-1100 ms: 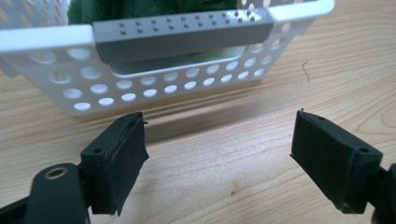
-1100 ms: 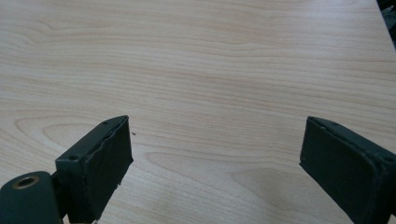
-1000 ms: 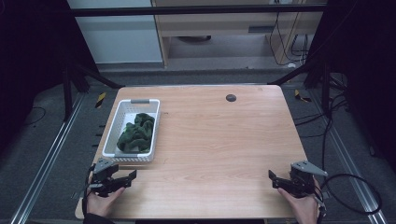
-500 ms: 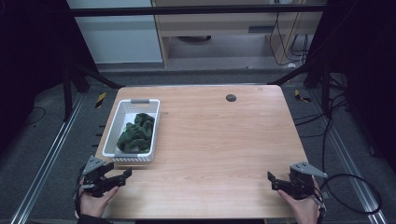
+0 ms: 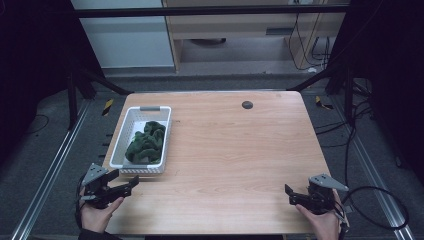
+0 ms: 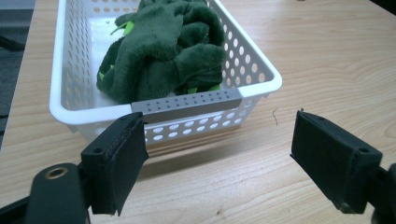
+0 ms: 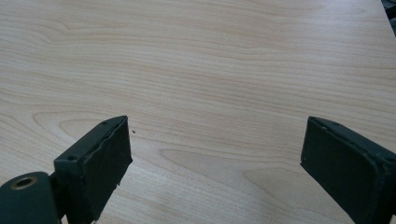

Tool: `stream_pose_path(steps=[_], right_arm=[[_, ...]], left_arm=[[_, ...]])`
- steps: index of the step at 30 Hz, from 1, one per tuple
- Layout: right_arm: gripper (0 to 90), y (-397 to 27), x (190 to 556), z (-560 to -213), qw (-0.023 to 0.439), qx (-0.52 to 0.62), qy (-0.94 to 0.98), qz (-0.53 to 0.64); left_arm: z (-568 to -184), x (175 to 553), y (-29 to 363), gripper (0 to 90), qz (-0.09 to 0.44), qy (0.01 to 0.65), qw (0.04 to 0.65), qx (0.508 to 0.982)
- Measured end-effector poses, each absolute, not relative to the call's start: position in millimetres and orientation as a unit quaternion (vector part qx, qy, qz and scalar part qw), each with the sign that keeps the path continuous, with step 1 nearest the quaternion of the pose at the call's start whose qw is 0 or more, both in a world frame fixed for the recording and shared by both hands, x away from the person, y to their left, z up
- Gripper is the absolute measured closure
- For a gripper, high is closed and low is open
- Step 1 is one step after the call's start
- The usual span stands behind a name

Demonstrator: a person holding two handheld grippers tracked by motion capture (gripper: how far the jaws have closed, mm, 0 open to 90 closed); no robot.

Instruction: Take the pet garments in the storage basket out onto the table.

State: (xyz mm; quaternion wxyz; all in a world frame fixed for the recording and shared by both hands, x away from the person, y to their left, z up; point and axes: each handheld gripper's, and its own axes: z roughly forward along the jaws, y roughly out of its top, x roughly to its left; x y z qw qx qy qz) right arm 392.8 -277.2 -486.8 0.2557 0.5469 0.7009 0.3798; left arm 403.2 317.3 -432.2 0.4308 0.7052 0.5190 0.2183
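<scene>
- Green plush cloth sits bunched in the white perforated basket at the left middle of the high view; in the left gripper view it fills the upper centre, heaped behind the basket's grey handle strip.
- My left gripper hovers at the lower left of the high view, just short of the basket's near end, jaws wide apart and holding nothing.
- My right gripper waits at the lower right, well apart from the basket, jaws also wide and empty over bare wooden table.
- To reach well, I judge I should lift the left gripper over the near rim before going forward, so the jaws don't knock the basket.
- I'd aim for the highest fold of plush and close on a thick bunch, not a thin edge.
- The right gripper could steady the basket if it slides.
</scene>
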Motion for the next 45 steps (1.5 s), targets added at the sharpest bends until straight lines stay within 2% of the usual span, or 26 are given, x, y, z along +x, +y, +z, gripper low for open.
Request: stream_pose_path(steps=[45], right_arm=[[8.5,-273.2,395.3,-485.9,0.258,0.539,0.705,0.382]], left_arm=[[-384.5,435.9,318.0,17.3,0.236,0.505,0.45,0.697]])
